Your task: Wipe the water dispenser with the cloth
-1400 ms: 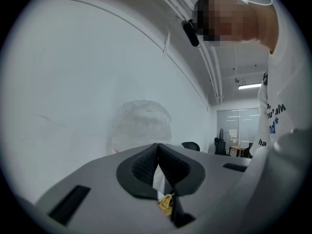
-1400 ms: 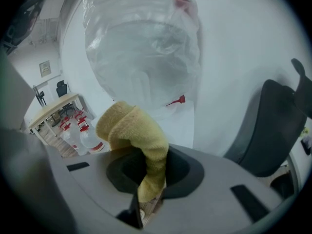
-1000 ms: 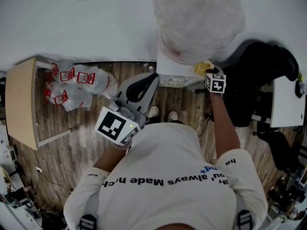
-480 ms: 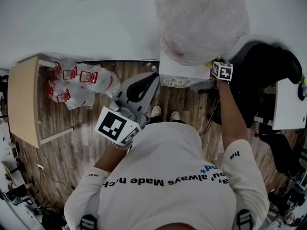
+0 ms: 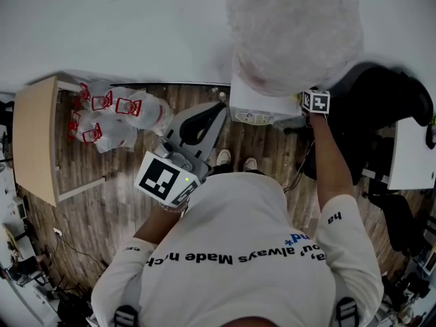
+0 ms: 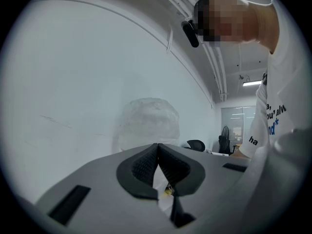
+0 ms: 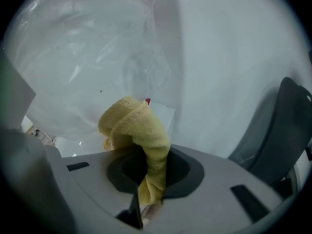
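Right tool (image 5: 310,101) shifted right along water dispenser (image 5: 262,107), clamping cloth (image 7: 139,126); left tool (image 6: 159,165) closed, empty.

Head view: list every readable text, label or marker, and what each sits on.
"always Made": on the white T-shirt, upside down in this view; the rest of the line is lost in folds.
"ha": on the T-shirt's right sleeve.
"nd*": blue, partial, on the shirt beside that sleeve.
Black-and-white marker cubes: square patterns only, no letters.
Red print on the clear plastic bags: too small to read.
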Demonstrator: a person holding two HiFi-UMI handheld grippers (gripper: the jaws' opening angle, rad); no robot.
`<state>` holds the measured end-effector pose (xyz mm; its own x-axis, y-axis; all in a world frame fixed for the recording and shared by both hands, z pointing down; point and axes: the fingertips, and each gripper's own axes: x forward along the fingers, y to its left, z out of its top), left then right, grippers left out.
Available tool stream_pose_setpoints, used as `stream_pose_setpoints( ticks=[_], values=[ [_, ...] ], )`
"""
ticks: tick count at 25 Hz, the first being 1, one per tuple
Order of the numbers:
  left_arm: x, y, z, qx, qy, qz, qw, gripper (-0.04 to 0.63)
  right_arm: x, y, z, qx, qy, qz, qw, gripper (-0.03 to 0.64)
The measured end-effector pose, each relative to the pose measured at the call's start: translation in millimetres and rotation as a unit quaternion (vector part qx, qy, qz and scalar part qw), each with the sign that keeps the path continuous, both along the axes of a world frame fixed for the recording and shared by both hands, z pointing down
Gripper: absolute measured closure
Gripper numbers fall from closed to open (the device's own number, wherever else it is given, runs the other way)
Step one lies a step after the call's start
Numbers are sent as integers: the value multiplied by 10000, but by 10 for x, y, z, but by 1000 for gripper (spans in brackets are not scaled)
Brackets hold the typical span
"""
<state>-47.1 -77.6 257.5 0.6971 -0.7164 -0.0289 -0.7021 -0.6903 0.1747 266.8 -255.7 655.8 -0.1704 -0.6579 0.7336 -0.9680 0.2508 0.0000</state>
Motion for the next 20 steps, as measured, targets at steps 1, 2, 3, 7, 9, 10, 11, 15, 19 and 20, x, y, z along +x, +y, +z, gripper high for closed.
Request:
stream_pose_setpoints(
  ticks=[1, 2, 3, 7, 9, 10, 11, 15, 19, 20],
  values=[
    [1, -7, 5, -6, 5, 1, 10000, 575, -13, 0, -2, -7, 64, -64, 10000, 554],
    [4, -16, 10, -12, 14, 10, 10000, 577, -25, 1, -4, -11, 132, -116, 9998, 554],
    [10, -26, 12, -16, 24, 26, 10000, 577, -32, 4, -3, -12, 191, -142, 9997, 555],
    [48, -36, -3, -1, 43, 93, 9999, 577, -33, 46, 2, 53, 266, -85, 9996, 557],
    [57, -37, -6, 7, 44, 105, 9999, 577, -33, 80, -7, 94, 278, -52, 9996, 557],
    [55, -39, -2, 7, 43, 108, 9999, 577, -36, 101, -5, 103, 300, -48, 9995, 558],
    [53, -40, 3, 5, 43, 112, 9999, 577, -38, 122, 10, 114, 319, -60, 9994, 558],
    [72, -34, 9, 4, 47, 140, 9999, 577, -31, 209, 153, 155, 278, -162, 9994, 558],
    [93, -26, -4, 21, 58, 173, 9998, 577, -45, 310, 147, 189, 286, -166, 9993, 558],
    [100, -23, -5, 24, 62, 184, 9998, 577, -47, 338, 149, 196, 285, -156, 9993, 558]
  ],
)
